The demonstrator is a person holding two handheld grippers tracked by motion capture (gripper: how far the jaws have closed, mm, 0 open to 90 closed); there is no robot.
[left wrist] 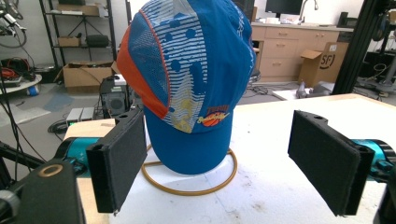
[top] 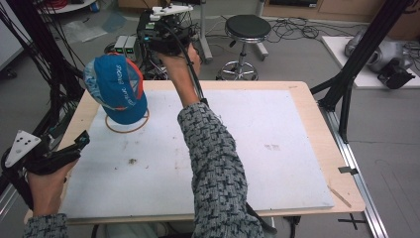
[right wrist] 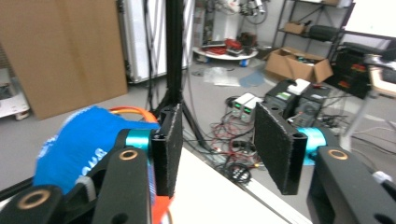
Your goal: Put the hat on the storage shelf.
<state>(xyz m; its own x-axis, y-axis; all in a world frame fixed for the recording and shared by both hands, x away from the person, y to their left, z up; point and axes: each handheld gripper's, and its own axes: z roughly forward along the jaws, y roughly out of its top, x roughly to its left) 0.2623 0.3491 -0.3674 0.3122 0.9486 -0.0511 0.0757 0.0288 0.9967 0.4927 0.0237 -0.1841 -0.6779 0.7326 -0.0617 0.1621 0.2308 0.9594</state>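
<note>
Cap (top: pixel 118 89) sits on a ring stand (top: pixel 127 127) at ten o'clock in the high view; right gripper (top: pixel 166 29) hangs beyond at twelve. Left gripper (left wrist: pixel 219 158) faces it, wide and empty. Right gripper view: jaws half-open, empty. Release looks done; next, withdraw clear.

cap: blue fabric baseball cap (left wrist: pixel 201 70) with orange side panel, white stripes and dots;
ring: thin tan wire hoop (left wrist: pixel 189 189);
mat: white table board (top: pixel 257 148)

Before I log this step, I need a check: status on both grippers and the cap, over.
Left gripper open, empty, facing the cap. Right gripper open, empty, raised past the table's far edge. Cap upright on wire stand, untouched. Nothing in the way.
</note>
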